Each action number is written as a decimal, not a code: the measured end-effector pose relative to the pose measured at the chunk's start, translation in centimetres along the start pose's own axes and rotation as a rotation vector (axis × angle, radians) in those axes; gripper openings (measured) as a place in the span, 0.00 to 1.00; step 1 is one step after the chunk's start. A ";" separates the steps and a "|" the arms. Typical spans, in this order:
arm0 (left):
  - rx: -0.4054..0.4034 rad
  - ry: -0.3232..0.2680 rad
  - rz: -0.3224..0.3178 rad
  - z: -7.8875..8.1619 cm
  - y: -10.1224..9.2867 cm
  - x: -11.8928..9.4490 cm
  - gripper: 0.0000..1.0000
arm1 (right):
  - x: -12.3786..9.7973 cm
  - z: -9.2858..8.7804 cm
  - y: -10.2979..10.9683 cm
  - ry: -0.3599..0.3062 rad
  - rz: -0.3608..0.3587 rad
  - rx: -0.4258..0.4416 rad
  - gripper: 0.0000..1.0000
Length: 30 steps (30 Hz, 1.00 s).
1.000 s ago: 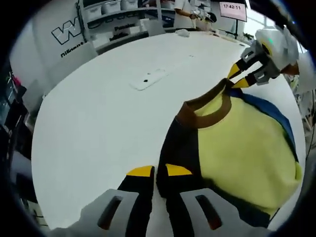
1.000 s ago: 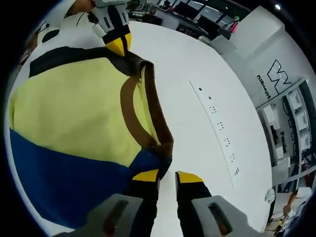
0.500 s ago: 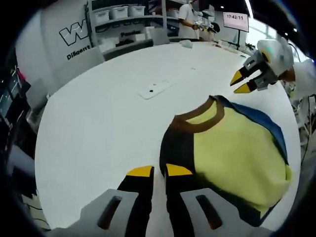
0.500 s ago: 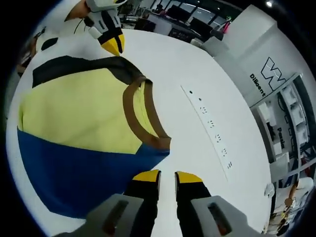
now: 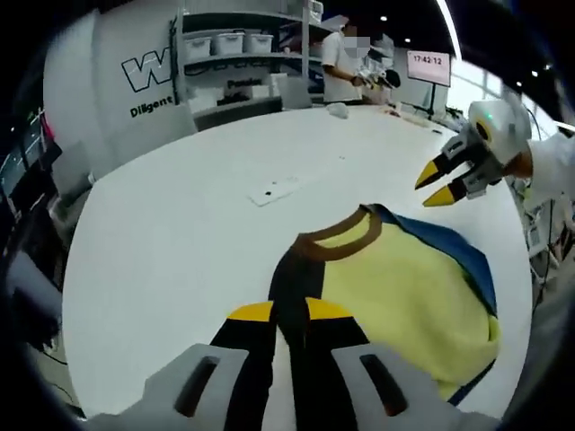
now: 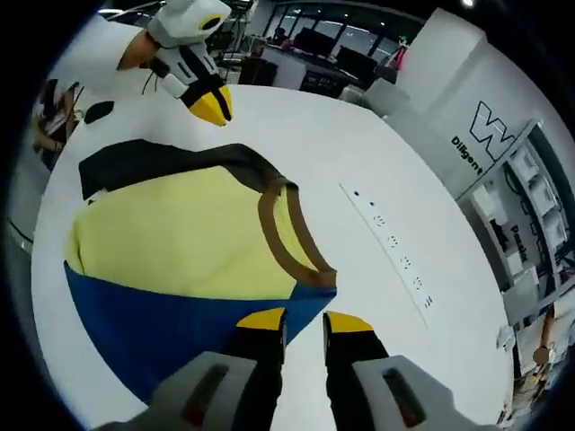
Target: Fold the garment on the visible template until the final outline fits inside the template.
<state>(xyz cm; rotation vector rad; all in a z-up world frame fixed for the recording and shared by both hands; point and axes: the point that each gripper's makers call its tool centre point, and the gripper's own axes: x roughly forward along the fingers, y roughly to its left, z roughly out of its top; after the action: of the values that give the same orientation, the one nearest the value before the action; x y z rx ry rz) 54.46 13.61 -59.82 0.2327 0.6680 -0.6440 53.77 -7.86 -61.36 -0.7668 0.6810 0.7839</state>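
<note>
Left gripper view: my left gripper (image 5: 287, 312) rises from six o'clock with its yellow-tipped jaws parted by a narrow gap and nothing clamped between them. The black shoulder of the garment (image 5: 395, 296) runs up through that gap from beneath, but I cannot tell whether the tips touch the cloth. From there the garment spreads toward four o'clock across the white table (image 5: 180, 233): a black panel next to my jaws, a brown collar (image 5: 334, 241) at its twelve o'clock end, a yellow middle, and a blue band along the far edge at three o'clock. At two o'clock my right gripper (image 5: 437, 183) hangs above the table, clear of the cloth, its jaws spread. A flat white strip (image 5: 278, 187) lies on the table at twelve o'clock, apart from the collar.

In the right gripper view, my right gripper (image 6: 304, 321) has its jaws apart and empty, just over the blue edge of the garment (image 6: 189, 242). The collar (image 6: 287, 238) sits at twelve o'clock from the tips, the black panel beyond at eleven o'clock, and my left gripper (image 6: 214, 103) hovers above it. A long strip (image 6: 395, 256) with small dark marks lies at two o'clock.
</note>
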 end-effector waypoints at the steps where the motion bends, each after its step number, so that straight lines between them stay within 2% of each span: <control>1: -0.003 -0.018 -0.006 0.2 -0.2 -0.3 0.11 | -0.3 0.2 0.4 -0.010 0.003 0.006 0.14; 4: -0.011 -0.052 -0.015 0.4 -0.7 -1.1 0.12 | -0.9 0.6 1.1 -0.026 0.006 0.013 0.15; 13: -0.004 -0.076 -0.032 -0.1 -1.9 -3.2 0.14 | -2.7 1.3 3.1 -0.062 0.013 0.050 0.22; 19: 0.003 -0.099 -0.092 -0.1 -3.8 -4.4 0.21 | -3.6 1.3 4.0 -0.073 0.021 0.078 0.27; 22: 0.032 -0.089 -0.123 -0.6 -4.8 -5.3 0.23 | -4.3 1.3 4.4 -0.086 0.025 0.109 0.30; 30: 0.052 -0.123 -0.157 -0.4 -5.6 -7.3 0.28 | -5.7 1.3 5.8 -0.103 0.029 0.143 0.35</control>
<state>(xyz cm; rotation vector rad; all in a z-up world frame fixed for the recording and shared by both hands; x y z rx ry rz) 46.42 12.89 -55.50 0.1880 0.5556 -0.8201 46.38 -6.11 -58.26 -0.5835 0.6494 0.7871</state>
